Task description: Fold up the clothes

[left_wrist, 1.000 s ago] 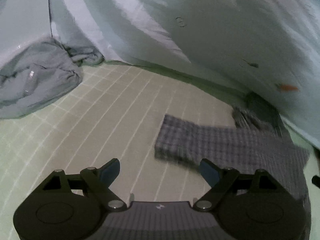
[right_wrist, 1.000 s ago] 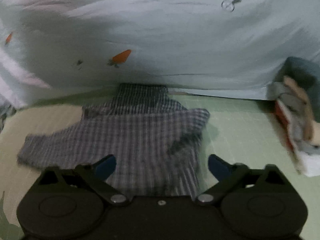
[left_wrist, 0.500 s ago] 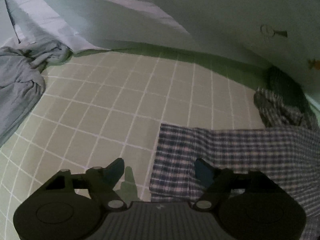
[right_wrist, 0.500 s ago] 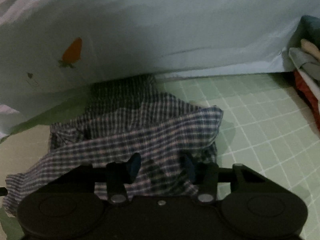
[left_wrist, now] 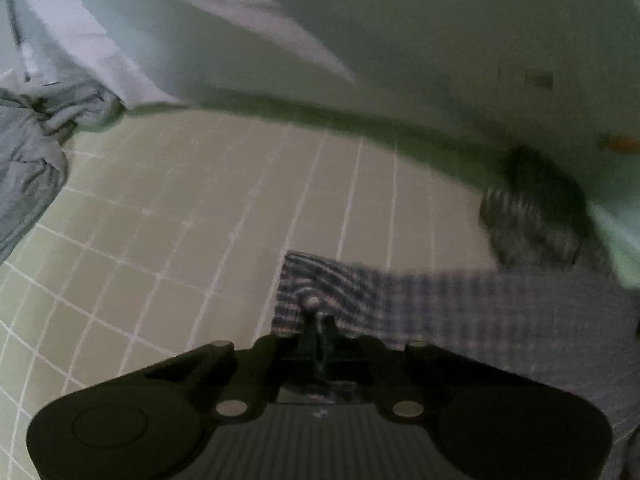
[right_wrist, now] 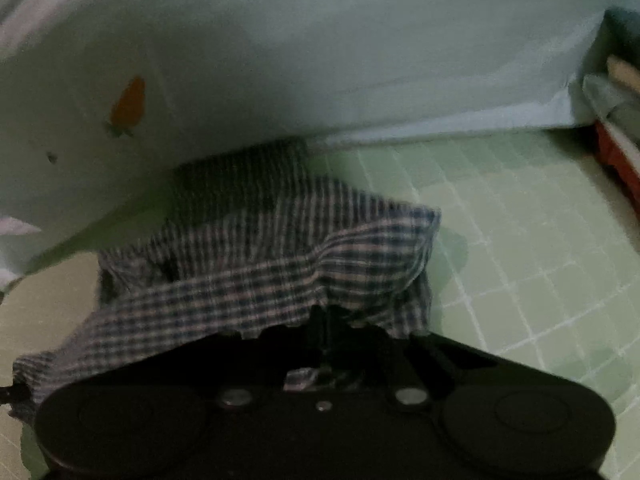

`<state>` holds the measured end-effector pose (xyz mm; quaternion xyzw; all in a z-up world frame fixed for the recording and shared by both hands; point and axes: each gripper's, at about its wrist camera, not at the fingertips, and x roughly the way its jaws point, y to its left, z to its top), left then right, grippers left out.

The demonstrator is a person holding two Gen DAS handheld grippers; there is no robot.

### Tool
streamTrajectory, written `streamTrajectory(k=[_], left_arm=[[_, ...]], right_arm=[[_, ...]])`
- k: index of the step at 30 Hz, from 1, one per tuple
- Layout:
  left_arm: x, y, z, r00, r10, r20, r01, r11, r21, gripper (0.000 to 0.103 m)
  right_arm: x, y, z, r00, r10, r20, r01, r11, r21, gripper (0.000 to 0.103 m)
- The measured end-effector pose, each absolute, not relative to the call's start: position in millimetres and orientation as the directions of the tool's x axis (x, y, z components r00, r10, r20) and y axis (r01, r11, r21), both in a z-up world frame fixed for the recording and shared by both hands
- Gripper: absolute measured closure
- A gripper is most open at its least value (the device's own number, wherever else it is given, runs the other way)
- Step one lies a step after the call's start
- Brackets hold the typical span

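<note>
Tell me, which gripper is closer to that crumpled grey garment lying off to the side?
Left. The left gripper, pinching the checked shirt, has the grey garment in view across the mat; the right gripper, also clamping the shirt, does not show it.

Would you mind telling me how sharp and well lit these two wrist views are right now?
Left wrist view: dim, motion-smeared, the checked shirt and pale sheet soft, grid mat lines bowed by the fisheye. Right wrist view: darker still, the right gripper almost black, the shirt's checks readable near its shut jaws, the carrot print blurred.
</note>
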<state>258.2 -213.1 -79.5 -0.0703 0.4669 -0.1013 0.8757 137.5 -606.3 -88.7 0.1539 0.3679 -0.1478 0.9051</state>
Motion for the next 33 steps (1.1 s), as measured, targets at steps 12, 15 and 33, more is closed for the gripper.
streamTrajectory(k=[12, 15, 33], left_arm=[[260.2, -164.4, -14.9, 0.739, -0.183, -0.648, 0.046, 0.974, -0.222, 0.100], [268.2, -155.0, -41.3, 0.685, -0.179, -0.706, -0.027, 0.962, -0.270, 0.100], [279.0, -144.6, -84.6, 0.613, -0.150, -0.775, -0.088, 0.963, -0.256, 0.099]], right_arm=[[160.6, -592.5, -42.4, 0.813, -0.071, -0.578, 0.280, 0.918, 0.281, 0.094], [170.7, -598.9, -62.4, 0.767, -0.091, -0.635, 0.357, 0.883, 0.305, 0.063], [219.2, -690.1, -129.5, 0.643, -0.110, -0.758, 0.560, 0.743, 0.366, 0.102]])
